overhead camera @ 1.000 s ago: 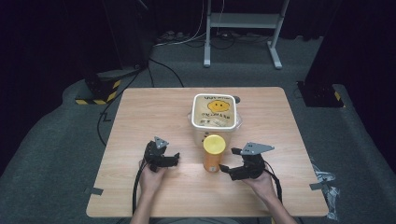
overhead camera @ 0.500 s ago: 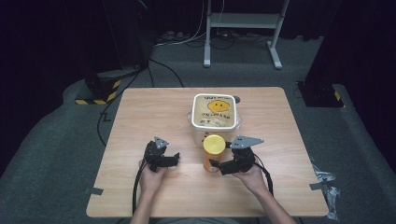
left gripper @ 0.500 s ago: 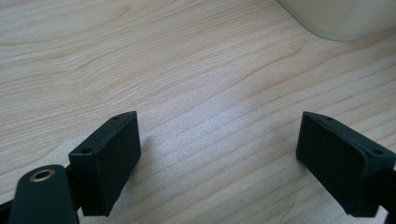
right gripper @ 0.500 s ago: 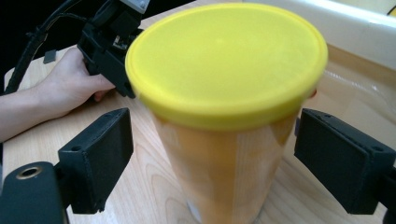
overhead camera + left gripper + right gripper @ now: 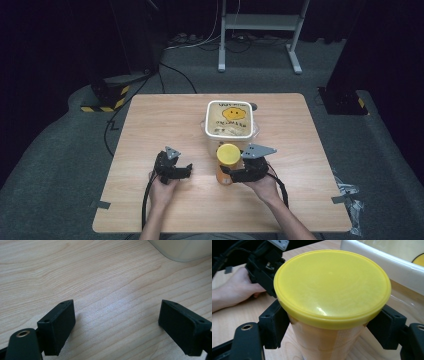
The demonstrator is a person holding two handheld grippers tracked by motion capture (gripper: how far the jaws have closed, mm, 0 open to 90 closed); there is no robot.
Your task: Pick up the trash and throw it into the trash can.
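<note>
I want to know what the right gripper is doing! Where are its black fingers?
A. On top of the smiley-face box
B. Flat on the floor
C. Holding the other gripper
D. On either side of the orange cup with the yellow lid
D: in the right gripper view the right gripper has one black finger on each side of the orange plastic cup with the round yellow lid, just below the lid.

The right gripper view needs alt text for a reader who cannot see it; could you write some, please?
A yellow-lidded orange jar stands between the right gripper's two black jaws, on a wooden table. Beyond it, a hand holds the left gripper; a white container sits at upper right.
</note>
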